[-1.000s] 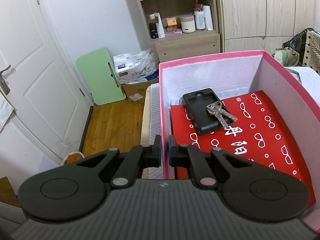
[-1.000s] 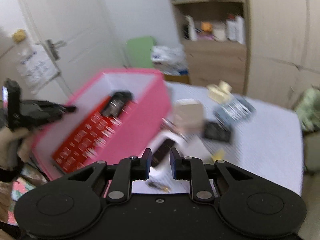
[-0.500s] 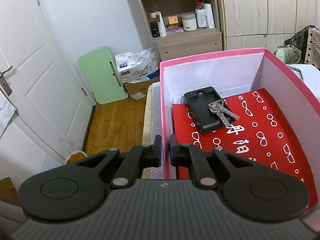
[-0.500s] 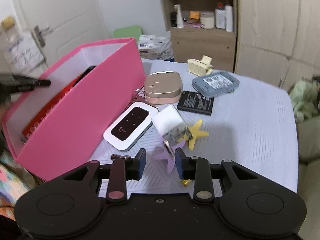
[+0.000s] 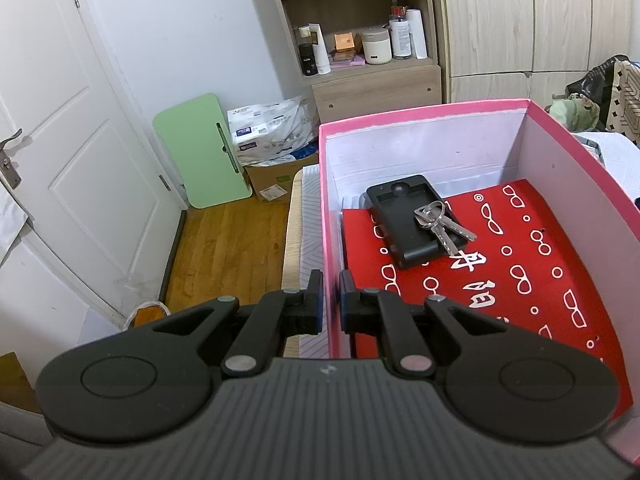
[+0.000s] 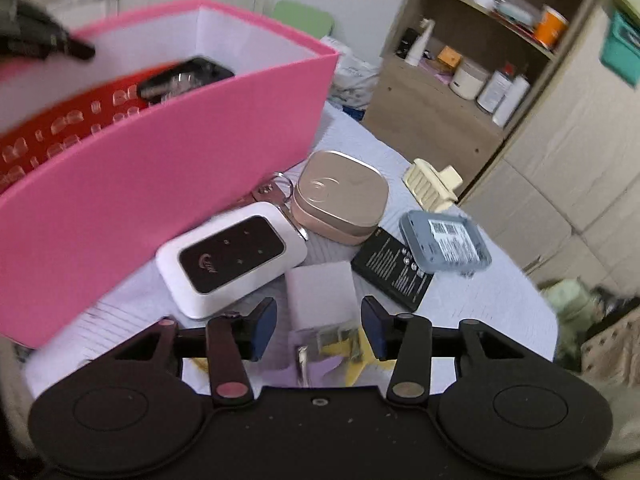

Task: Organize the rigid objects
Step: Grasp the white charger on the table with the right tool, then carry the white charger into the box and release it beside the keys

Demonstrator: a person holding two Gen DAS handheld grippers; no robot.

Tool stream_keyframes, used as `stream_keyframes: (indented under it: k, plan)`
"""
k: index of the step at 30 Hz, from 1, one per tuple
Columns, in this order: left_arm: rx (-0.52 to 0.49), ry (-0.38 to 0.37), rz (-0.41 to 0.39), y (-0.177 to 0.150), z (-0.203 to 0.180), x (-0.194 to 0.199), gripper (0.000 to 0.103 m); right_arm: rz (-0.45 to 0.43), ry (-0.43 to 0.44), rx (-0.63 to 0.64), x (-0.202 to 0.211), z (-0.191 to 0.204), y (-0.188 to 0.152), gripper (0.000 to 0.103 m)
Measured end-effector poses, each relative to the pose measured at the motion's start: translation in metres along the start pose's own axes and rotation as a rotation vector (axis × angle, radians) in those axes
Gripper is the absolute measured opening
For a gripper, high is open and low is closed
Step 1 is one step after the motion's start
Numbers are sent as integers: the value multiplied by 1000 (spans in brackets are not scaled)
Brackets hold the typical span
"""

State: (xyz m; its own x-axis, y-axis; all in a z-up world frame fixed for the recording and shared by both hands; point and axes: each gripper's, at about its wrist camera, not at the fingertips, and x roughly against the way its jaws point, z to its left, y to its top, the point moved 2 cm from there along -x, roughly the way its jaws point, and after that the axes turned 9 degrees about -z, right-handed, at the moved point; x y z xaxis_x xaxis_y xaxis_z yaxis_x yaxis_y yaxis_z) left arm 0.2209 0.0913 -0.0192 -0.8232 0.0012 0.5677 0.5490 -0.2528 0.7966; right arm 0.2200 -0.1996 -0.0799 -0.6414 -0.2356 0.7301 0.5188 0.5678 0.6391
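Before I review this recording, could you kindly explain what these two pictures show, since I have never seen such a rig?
A person holds a two-finger gripper in each hand; each picture comes from a camera on one gripper, looking along its fingers. The left gripper is clamped on the wall of the pink box, which already holds a black case and keys. The right gripper, whose jaws have just been opening, holds nothing and straddles a white charger on the table. Beside it lie a white pocket router, a rose-gold case, a battery, a grey cover and a cream hair clip.
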Motion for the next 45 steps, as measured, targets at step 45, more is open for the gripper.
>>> stream_keyframes:
  k: [45]
  plan:
    - [20, 5, -21, 0, 2, 3, 8, 55, 494, -248, -57, 99, 154, 48]
